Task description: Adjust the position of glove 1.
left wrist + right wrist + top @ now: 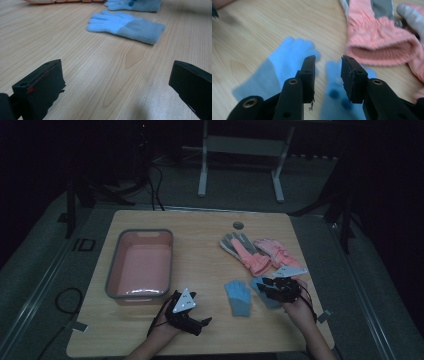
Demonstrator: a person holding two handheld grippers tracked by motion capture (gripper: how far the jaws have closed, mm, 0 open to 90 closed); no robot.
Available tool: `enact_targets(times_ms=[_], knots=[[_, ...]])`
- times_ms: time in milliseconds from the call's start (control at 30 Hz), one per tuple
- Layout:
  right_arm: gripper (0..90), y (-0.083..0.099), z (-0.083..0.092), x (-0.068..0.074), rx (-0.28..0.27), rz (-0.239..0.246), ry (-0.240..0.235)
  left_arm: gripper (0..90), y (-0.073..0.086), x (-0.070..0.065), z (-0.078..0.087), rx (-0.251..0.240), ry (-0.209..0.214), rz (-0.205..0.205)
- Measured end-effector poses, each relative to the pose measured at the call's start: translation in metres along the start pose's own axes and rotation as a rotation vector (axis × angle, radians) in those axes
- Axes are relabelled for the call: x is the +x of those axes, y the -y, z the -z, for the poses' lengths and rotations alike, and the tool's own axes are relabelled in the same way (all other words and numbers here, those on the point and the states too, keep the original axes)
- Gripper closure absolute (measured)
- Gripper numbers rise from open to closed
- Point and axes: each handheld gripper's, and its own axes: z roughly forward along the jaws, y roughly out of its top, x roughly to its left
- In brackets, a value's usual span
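Two blue knit gloves lie on the wooden table [210,255]. One blue glove [238,296] [125,25] [279,67] lies flat with its fingers toward the far side. My right gripper [265,285] [327,60] hovers just over the second blue glove [269,301] [135,5] [337,97], its jaws partly open with nothing between them. My left gripper [197,312] [116,67] rests low near the front edge, wide open and empty, pointing at the blue gloves.
A pink basin with a grey rim [140,265] stands at the table's left, holding nothing. A pair of pink and grey gloves [255,252] [382,37] lies behind the blue ones. A small round hole [238,225] sits near the far edge.
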Motion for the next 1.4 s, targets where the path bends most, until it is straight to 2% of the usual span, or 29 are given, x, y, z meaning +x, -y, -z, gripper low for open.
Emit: enact_targets(times_ms=[100,133,233,267,333,433,533,700,833,967,1100,1133,1267,1400], knots=[[63.9,0.007,0.0,-0.007,0.01,0.007,-0.004,0.0,0.0,0.0,0.0,0.0,0.0,0.001],[63.9,0.016,-0.002,-0.016,0.034,0.008,-0.004,0.0,0.0,0.0,0.0,0.0,0.0,0.001],[63.8,0.025,-0.005,-0.026,0.05,0.007,-0.014,0.0,0.0,0.0,0.0,-0.001,0.0,0.002],[63.8,0.025,-0.005,-0.026,0.05,0.007,-0.014,0.0,0.0,0.0,0.0,-0.001,0.0,0.002],[63.3,0.031,-0.01,-0.033,0.056,-0.002,-0.039,0.0,0.0,0.0,0.0,-0.001,-0.001,0.001],[62.8,0.036,-0.017,-0.036,0.075,0.007,-0.049,0.0,0.0,0.0,0.0,-0.002,-0.001,0.002],[68.0,0.039,-0.021,-0.036,0.065,0.007,-0.047,0.0,0.0,0.0,0.0,-0.002,0.0,0.003],[80.5,0.045,-0.021,-0.025,0.025,-0.024,0.02,0.0,0.0,0.0,0.0,-0.001,0.0,0.001],[84.4,0.043,-0.02,-0.017,0.038,-0.07,0.071,0.0,0.0,0.0,0.0,-0.001,-0.001,0.0],[85.7,0.037,-0.009,-0.009,0.028,-0.151,0.109,0.0,0.0,0.0,0.0,0.002,0.001,0.002],[85.7,0.034,0.001,-0.002,0.02,-0.186,0.125,0.0,0.0,0.0,0.0,0.003,0.002,0.004],[85.8,0.033,0.008,0.004,0.013,-0.209,0.146,0.0,0.0,0.0,0.0,0.002,0.0,0.001],[85.8,0.034,0.02,0.015,0.009,-0.249,0.187,0.0,0.0,-0.001,0.0,0.002,0.0,-0.004],[85.7,0.042,0.027,0.019,-0.003,-0.301,0.195,0.0,0.0,-0.001,0.0,0.003,-0.002,-0.006]])
